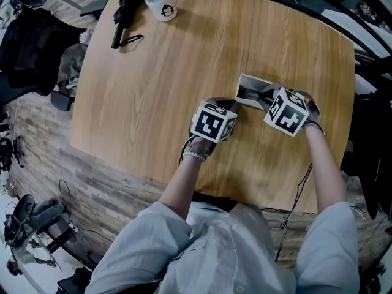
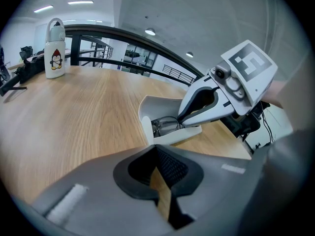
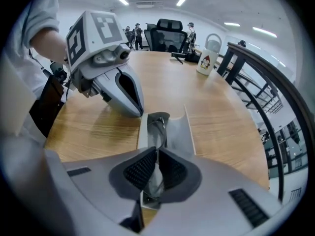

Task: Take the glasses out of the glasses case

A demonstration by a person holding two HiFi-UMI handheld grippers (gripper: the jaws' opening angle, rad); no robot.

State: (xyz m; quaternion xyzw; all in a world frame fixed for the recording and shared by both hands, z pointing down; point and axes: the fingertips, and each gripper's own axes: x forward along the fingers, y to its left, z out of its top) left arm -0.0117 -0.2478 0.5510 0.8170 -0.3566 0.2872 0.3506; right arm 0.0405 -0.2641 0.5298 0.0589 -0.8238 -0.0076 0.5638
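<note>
One white hard glasses case (image 1: pixel 250 89) lies open on the wooden table (image 1: pixel 153 97), with one pair of thin-framed glasses (image 2: pixel 165 126) inside it. There are two grippers. The right gripper (image 3: pixel 157 154) has its jaws clamped on the glasses, in the case. The left gripper (image 2: pixel 157 151) is just beside the case, jaws together, holding nothing. One white bottle with a penguin picture (image 1: pixel 158 0) stands well apart

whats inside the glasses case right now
The glasses lie in the open case, with the frame and a lens partly showing. The right gripper is shut on one end of them, and its jaws cover that part. The case floor beneath them is hidden.
</note>
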